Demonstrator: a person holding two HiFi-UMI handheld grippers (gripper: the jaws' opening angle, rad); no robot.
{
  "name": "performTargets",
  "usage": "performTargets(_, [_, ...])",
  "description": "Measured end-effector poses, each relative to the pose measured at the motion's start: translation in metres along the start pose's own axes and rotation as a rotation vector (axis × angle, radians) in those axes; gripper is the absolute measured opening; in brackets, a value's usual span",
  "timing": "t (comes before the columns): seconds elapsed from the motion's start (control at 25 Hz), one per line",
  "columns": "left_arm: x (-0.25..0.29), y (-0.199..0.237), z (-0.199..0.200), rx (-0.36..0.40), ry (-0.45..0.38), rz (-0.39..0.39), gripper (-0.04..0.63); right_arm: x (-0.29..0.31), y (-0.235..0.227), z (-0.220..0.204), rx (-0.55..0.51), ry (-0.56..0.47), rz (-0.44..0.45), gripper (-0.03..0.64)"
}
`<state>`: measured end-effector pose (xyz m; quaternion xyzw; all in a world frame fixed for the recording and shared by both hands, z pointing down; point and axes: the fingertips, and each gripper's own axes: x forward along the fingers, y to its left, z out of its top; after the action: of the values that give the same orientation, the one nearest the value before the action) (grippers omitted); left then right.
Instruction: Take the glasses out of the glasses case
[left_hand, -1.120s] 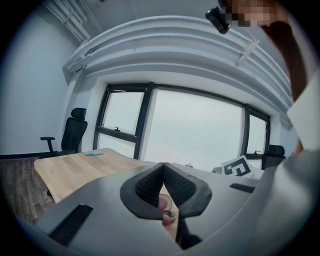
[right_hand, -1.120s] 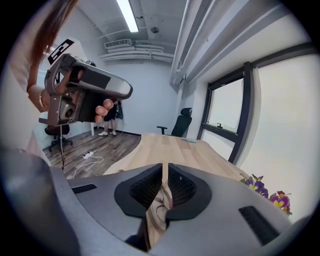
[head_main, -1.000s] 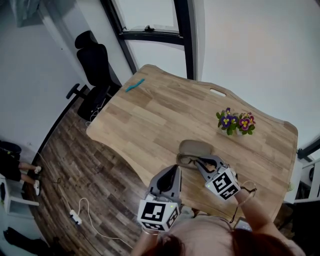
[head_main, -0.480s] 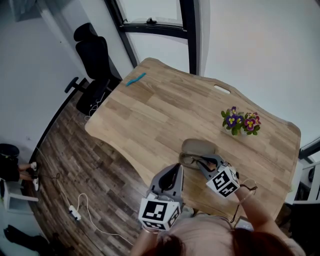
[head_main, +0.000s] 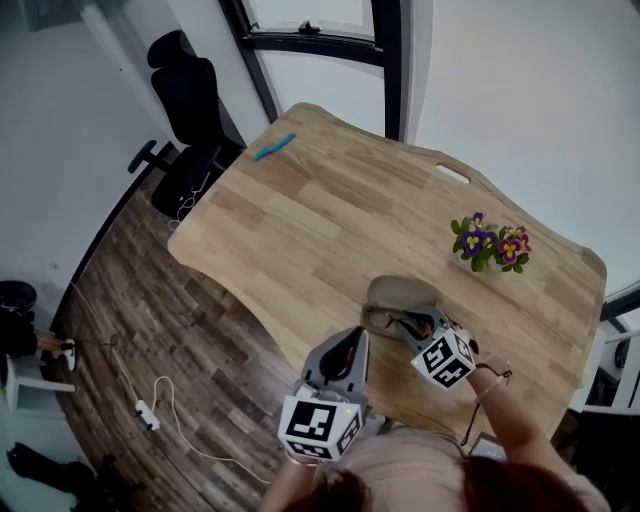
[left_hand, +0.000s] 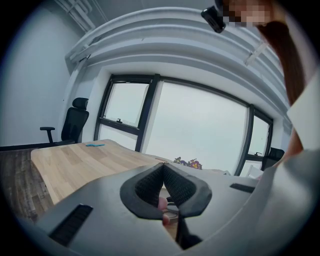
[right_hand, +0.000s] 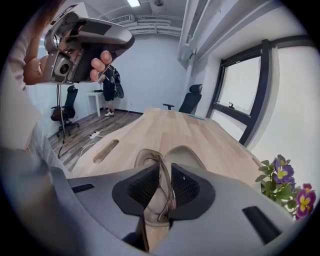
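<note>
Pinching the thin dark-rimmed glasses (right_hand: 159, 163) between the jaws of our right gripper (right_hand: 165, 174), we have yet to lift them from the open beige case (right_hand: 185, 153) at the near edge of the tabletop (head_main: 320, 220), our left gripper (left_hand: 163, 181) idle, jaws pressed together.

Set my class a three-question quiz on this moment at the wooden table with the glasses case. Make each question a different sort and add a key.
1. True or false: the jaws of the grey left gripper are together.
2. Multiple choice: what stands between the jaws of the grey right gripper? A) a teal pen B) the thin wire-framed glasses C) a flower stem
3. Fill in the missing word: the beige oval glasses case lies ___ on the light wooden table, with both of its shell halves showing.

Key: 1 true; 2 B; 3 open.
</note>
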<state>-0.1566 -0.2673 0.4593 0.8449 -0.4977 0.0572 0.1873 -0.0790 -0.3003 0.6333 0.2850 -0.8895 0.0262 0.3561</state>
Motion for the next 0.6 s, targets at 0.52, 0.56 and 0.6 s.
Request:
performTargets(0.52, [0.012, 0.011, -0.011, -0.017, 0.038, -0.001, 0.002, 0.034, -0.004, -0.028, -0.049, 0.099, 0.035, 0.046])
performTargets(0.56, [0.013, 0.011, -0.012, -0.014, 0.043, -0.001, 0.002, 0.036, -0.003, -0.029, -0.052, 0.104, 0.039, 0.046])
performTargets(0.6, [0.013, 0.012, -0.012, -0.012, 0.047, 0.0, 0.002, 0.038, -0.003, -0.03, -0.057, 0.11, 0.041, 0.046])
